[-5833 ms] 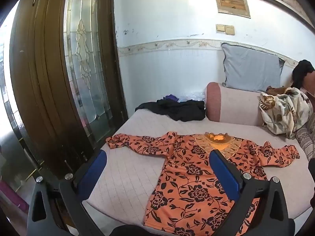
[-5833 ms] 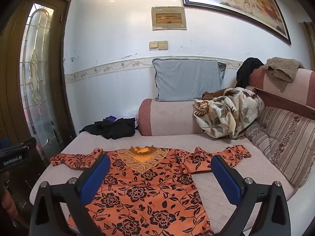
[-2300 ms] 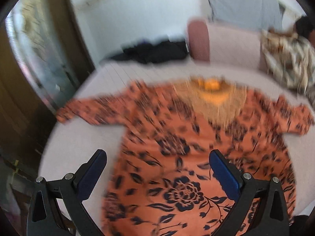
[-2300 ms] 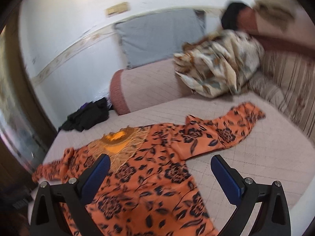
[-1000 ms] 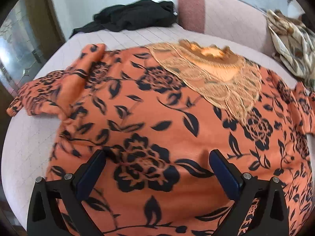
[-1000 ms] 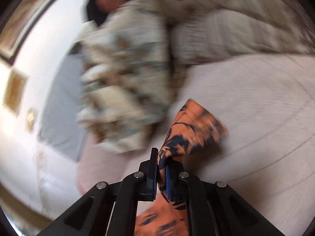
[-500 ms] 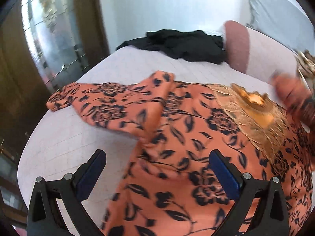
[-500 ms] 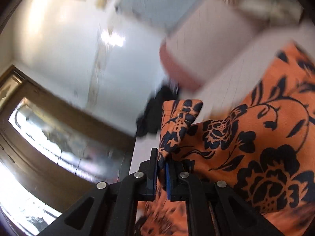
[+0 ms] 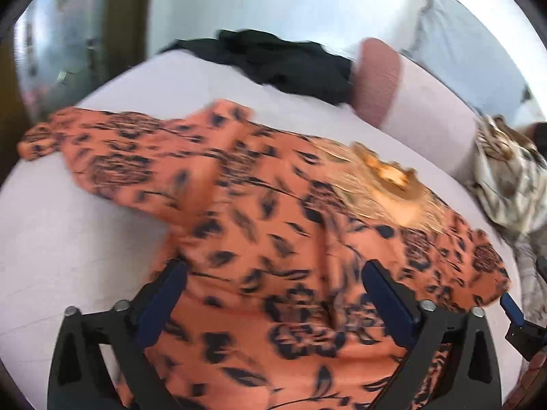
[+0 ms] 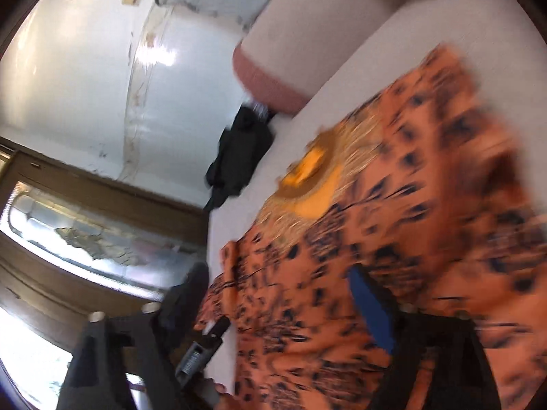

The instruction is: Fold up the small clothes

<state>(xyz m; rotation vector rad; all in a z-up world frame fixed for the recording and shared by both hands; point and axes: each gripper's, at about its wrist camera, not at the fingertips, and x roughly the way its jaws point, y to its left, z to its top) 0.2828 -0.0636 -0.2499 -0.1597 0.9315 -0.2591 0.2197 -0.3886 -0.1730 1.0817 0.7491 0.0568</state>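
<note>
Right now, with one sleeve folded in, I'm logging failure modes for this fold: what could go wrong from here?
The orange floral blouse has a raised crease where its body was folded; pressing on may set it crooked. The left sleeve lies spread near the sofa edge and could slide off. The open left tool could snag the gold embroidered neckline.

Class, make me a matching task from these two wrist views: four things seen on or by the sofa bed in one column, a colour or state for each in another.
Things:
1. floral blouse
2. crumpled garment by the bolster
3. bolster end
4. left tongs

Descriptions:
A. black
B. open
C. orange with dark flowers
D. pinkish red

Pairs: 1-C, 2-A, 3-D, 4-B
</note>
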